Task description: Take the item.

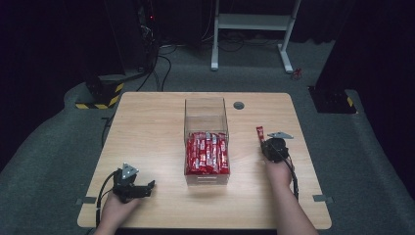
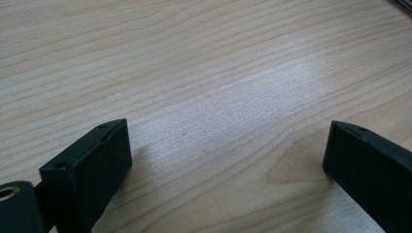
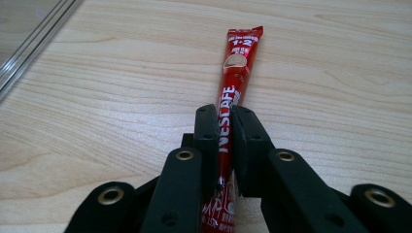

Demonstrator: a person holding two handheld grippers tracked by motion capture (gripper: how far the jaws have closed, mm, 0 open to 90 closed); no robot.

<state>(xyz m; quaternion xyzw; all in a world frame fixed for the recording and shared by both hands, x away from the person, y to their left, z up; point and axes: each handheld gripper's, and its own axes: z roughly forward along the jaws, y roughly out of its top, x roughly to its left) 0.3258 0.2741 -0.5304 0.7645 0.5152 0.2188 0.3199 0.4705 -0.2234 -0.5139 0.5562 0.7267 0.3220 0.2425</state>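
The light wooden table [image 1: 147,127] stands on grey carpet in a dark room. At its centre, a clear plastic box [image 1: 206,115] holds red sachets. The left gripper [image 1: 147,188] rests near the front edge, jaws wide and empty over bare wood. The right gripper [image 3: 224,127] pinches a slim red Nescafe coffee stick [image 3: 240,63], well right of the box.

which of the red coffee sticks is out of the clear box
The single stick clamped in the right tongs, over the bare table right of the clear box. The others lie packed inside it.
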